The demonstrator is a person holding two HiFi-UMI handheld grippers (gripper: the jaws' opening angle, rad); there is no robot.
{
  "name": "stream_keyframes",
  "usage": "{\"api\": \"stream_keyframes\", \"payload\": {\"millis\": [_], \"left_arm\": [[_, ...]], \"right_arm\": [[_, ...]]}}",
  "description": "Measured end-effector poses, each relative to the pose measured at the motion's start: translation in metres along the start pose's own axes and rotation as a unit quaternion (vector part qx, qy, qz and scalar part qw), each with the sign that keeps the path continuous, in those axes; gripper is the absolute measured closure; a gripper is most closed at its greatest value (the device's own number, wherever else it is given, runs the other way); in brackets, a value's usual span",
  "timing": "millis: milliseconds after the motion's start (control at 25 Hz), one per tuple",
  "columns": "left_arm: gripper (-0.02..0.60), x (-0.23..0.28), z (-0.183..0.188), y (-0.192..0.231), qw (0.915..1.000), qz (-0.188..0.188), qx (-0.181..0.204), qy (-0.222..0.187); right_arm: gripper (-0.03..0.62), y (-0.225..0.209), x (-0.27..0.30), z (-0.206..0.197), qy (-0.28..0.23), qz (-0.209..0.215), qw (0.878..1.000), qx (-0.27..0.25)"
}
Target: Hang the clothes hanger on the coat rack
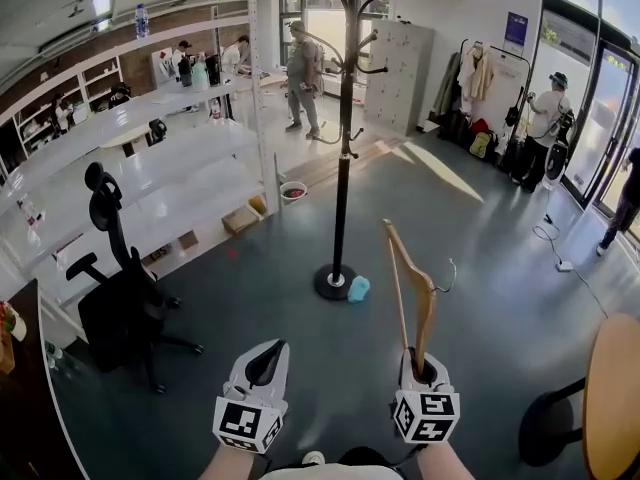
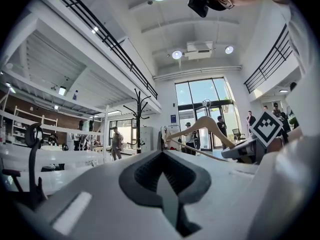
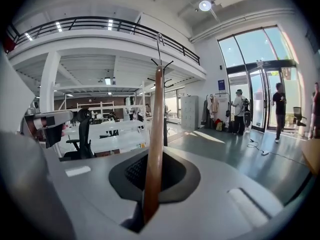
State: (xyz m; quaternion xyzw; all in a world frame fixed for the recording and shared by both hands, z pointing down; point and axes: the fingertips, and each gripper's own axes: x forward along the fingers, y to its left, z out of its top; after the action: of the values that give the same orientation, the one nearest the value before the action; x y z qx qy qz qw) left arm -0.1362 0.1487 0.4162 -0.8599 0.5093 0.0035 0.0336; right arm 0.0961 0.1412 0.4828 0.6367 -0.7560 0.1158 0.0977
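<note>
Right tongs [image 1: 422, 366]: clamped on one shoulder end of the light-brown wooden clothes hanger [image 1: 428, 318]. In the right gripper view the wood runs straight up out of the closed pads.

The hanger stands near upright in the air above the right tongs. Its thin metal hook [image 1: 449, 273] sticks out to the right, pointing away from the rack.

Left tongs [image 1: 265, 358]: pressed together with nothing between them, held low beside the right tongs.

The black metal coat rack [image 1: 343, 168] stands on the grey floor [image 1: 480, 218], ahead and a little left of the hanger. It is well apart from the hanger and just beyond the end corner of the long white counter [image 1: 200, 183]. Its round base [image 1: 334, 282] is flat on the floor, and its curved prongs [image 1: 375, 38] sit high, well above the hanger's top.

Handling, judged:
- The hanger looks light and stiff, so flex should not be a problem.
- The finish looks smooth, and the hold is at the far end of one arm. The hanger may swing or pivot in the pads when lifted.
- A hold nearer the neck, under the hook, would likely give better control. The free left tongs could steady the other arm.
- The hook is thin wire and could twist or catch, so it is a poor place to grip.
- The hook needs turning toward the rack and raising to prong height before it can be set on.
</note>
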Motion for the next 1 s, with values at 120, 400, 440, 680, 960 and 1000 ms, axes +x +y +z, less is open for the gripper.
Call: {"api": "stream_keyframes", "payload": {"millis": [120, 400, 440, 680, 960, 1000], "left_arm": [[0.581, 0.011, -0.008, 0.019, 1.0000, 0.005, 0.000, 0.005], [0.581, 0.063, -0.034, 0.044, 0.9995, 0.018, -0.014, 0.020], [0.581, 0.075, -0.035, 0.047, 0.9995, 0.021, -0.013, 0.020], [0.581, 0.153, -0.035, 0.067, 0.9991, 0.040, -0.005, 0.014], [0.581, 0.245, -0.031, 0.082, 0.9985, 0.055, -0.002, -0.003], [0.581, 0.257, -0.033, 0.083, 0.9986, 0.052, -0.001, -0.001]], "right_arm": [[0.566, 0.001, 0.020, -0.001, 0.005, -0.006, 1.000, 0.003], [0.566, -0.020, 0.085, 0.000, 0.017, 0.002, 1.000, 0.007], [0.566, -0.025, 0.097, 0.004, 0.018, 0.006, 1.000, 0.009], [0.566, -0.060, 0.172, 0.031, 0.010, 0.022, 1.000, 0.009], [0.566, -0.106, 0.253, 0.068, -0.002, 0.036, 0.999, -0.006], [0.566, -0.111, 0.264, 0.072, -0.002, 0.036, 0.999, -0.007]]}}
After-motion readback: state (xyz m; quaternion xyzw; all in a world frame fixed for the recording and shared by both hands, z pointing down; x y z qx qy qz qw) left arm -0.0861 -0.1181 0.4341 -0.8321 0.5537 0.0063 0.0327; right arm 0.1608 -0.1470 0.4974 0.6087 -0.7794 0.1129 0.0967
